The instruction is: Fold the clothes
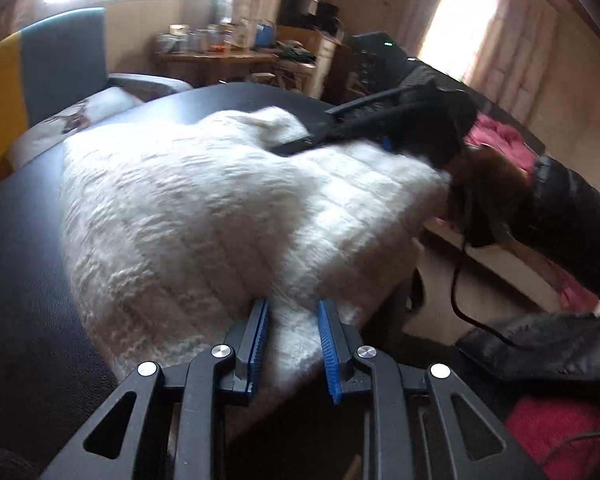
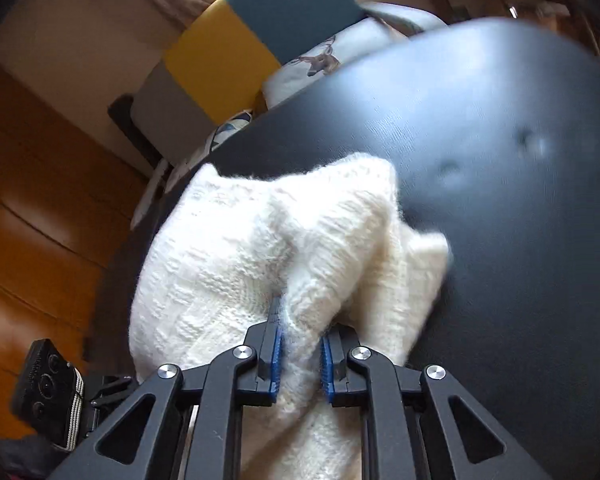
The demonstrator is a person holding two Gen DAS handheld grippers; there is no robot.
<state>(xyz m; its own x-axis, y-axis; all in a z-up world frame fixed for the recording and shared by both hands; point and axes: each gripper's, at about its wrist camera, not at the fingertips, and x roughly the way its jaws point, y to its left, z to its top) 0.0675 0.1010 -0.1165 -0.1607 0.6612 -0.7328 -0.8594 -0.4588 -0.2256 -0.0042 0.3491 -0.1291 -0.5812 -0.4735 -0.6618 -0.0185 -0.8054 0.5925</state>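
Now both grips set: left hand-held gripper (image 1: 294, 330) and right hand-held gripper (image 2: 300, 342) each clamped on the white knit sweater (image 1: 204, 208), spread on the black table (image 1: 24, 264), near edge pinched, likely for folding over.

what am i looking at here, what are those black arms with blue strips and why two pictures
These are two tools a person holds, one in each hand, each with a small camera looking along its two fingers. One picture comes from the left tool, the other from the right.

The blue strips are the gripping pads. A white knitted sweater lies on a black table. The left hand-held gripper has the sweater's near edge between its pads. The right hand-held gripper is closed on a bunched fold of the sweater. In the left picture you can also see that right tool from the side, blurred, with the person's dark sleeve.
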